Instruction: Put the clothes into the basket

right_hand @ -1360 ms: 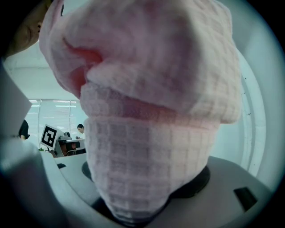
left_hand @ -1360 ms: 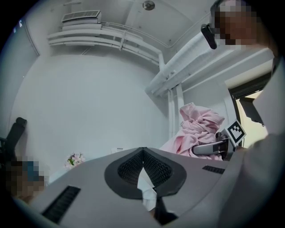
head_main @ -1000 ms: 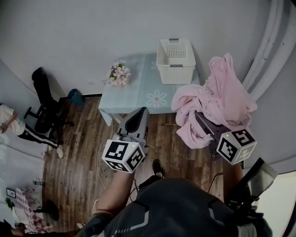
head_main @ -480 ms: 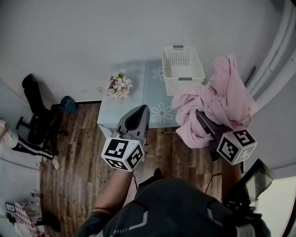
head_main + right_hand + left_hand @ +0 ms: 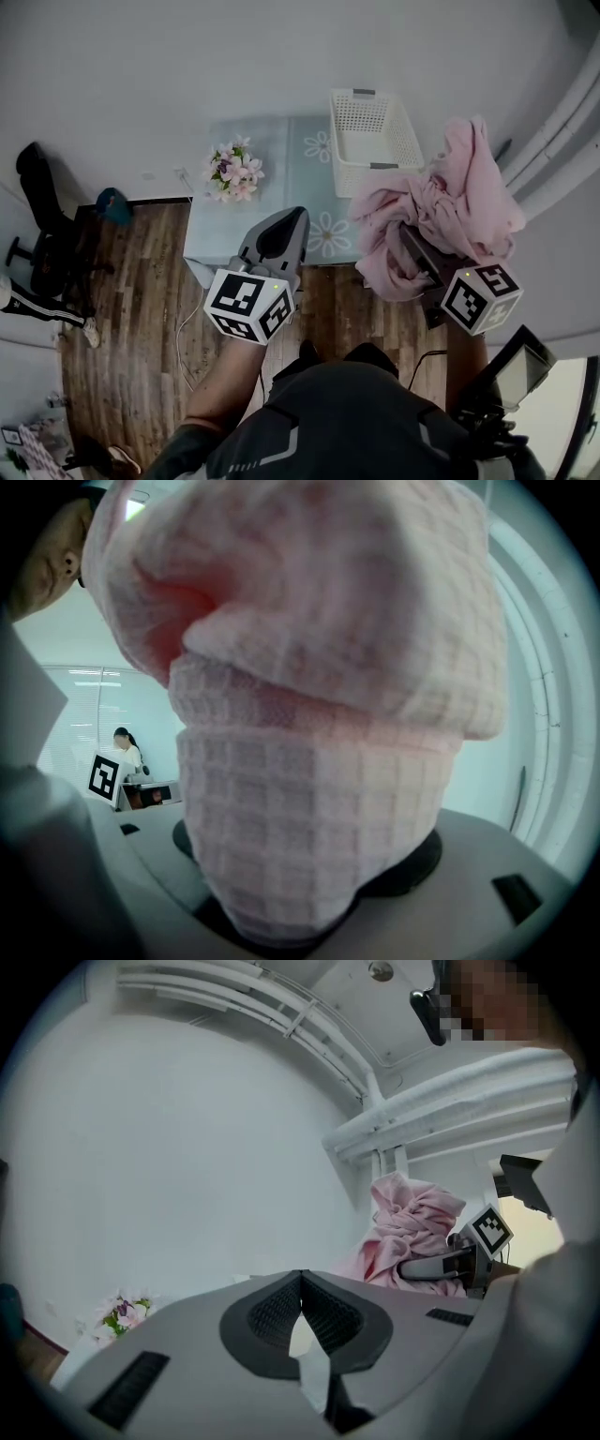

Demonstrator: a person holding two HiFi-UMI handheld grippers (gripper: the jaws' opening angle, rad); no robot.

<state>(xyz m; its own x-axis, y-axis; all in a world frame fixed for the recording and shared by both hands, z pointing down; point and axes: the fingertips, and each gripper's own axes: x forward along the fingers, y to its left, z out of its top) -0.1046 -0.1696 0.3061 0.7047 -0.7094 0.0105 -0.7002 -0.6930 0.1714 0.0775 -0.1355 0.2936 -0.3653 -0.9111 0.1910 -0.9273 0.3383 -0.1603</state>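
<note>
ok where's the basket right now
In the head view, the white basket sits on the table at its far right corner by the wall, just left of the pink garment.

Right gripper view: the pink waffle-weave garment (image 5: 319, 761) fills nearly the whole frame. The right gripper (image 5: 309, 902) is clamped on it, and the cloth covers the jaw pads and tips.

Head view: that gripper's front end is buried in the cloth, which also covers the right-hand part of the light blue flower-printed table (image 5: 281, 178). A person's black-trousered leg (image 5: 37, 314) is cut off by the left edge.

Left gripper view: the small pink-and-white flower bunch (image 5: 120, 1314) is blurred, and its lower part sits behind the grey body of the left gripper (image 5: 300, 1283).
</note>
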